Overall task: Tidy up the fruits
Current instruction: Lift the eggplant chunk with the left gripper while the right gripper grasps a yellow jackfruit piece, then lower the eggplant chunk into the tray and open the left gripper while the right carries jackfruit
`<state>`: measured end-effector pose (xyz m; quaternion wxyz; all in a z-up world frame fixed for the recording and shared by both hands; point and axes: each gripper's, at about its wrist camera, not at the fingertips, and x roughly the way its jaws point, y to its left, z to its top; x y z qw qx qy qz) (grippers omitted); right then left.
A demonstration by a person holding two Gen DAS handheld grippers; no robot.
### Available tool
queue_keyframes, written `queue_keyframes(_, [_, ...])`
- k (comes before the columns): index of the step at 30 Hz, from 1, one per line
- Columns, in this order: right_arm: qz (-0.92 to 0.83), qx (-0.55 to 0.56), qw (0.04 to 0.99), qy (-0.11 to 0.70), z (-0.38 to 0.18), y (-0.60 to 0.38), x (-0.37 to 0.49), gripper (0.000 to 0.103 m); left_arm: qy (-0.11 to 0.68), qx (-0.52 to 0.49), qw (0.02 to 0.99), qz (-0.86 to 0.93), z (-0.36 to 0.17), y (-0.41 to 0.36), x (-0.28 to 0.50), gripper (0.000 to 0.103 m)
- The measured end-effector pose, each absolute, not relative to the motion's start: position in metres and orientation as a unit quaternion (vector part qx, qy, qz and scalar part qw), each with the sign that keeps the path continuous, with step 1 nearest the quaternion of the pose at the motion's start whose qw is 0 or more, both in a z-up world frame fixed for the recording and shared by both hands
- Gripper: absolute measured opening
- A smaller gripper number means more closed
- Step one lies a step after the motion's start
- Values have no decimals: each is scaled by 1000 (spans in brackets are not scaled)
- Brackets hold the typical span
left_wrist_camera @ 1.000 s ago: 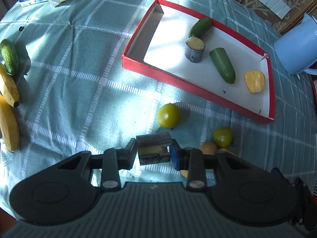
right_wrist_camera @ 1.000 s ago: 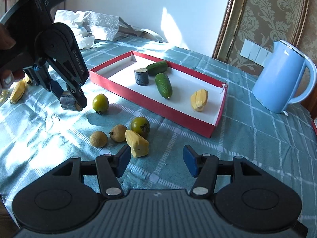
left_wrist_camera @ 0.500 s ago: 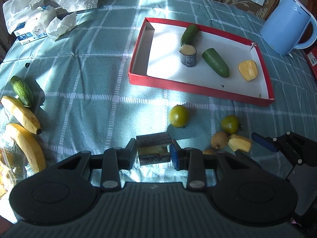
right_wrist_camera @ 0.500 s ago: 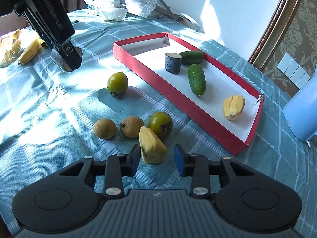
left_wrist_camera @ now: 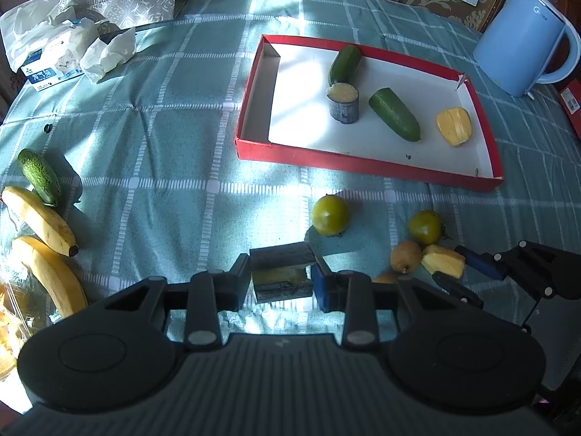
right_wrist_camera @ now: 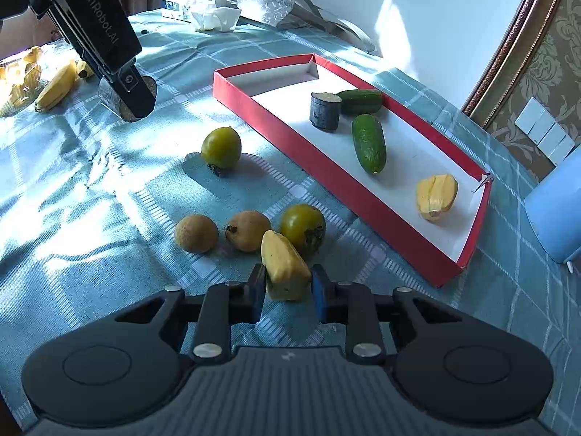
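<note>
The right gripper has its pads pressed on both sides of a yellow wedge of fruit that sits on the checked cloth. Touching the wedge at 12 o'clock is a green fruit; two brown fruits lie just beside it at 10 and 9 o'clock. A second green fruit sits alone further out at 11 o'clock.

The left gripper is clamped on a dark cane stub with a pale cut face, held above the cloth; in the right wrist view it hangs at 10 o'clock from the wedge.

The red tray lies at 1 o'clock from the wedge. It holds another stub standing upright, two cucumbers, one touching the stub and one near it, and a yellow piece towards the near end.

From the left wrist, bananas and a third cucumber lie at 9 o'clock, tissues at 11, a blue kettle at 2.
</note>
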<state>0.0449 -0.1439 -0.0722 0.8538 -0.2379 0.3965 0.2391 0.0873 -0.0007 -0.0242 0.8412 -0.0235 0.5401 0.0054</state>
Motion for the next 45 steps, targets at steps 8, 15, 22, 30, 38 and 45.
queue_keyframes(8, [219,-214,866,394,-59,-155,31,25,532,-19,846,-9,-20,-1,95,32])
queue_keyframes(15, [192,-179,880,396,-43,-174,19,25,508,-8,860,-39,-10,-6,102,32])
queue_keyframes(22, [163,-166,890,393,-31,-184,5,25,476,16,876,-76,4,-21,119,32])
queue_keyframes(30, [128,-145,895,402,-23,-197,-6,25,464,48,876,-124,3,-74,179,32])
queue_keyframes(38, [87,-121,897,416,-15,-214,-23,25,478,87,861,-151,-24,-133,246,32])
queue_keyframes(45, [62,-116,895,426,-13,-219,-35,25,496,114,851,-131,-55,-153,284,39])
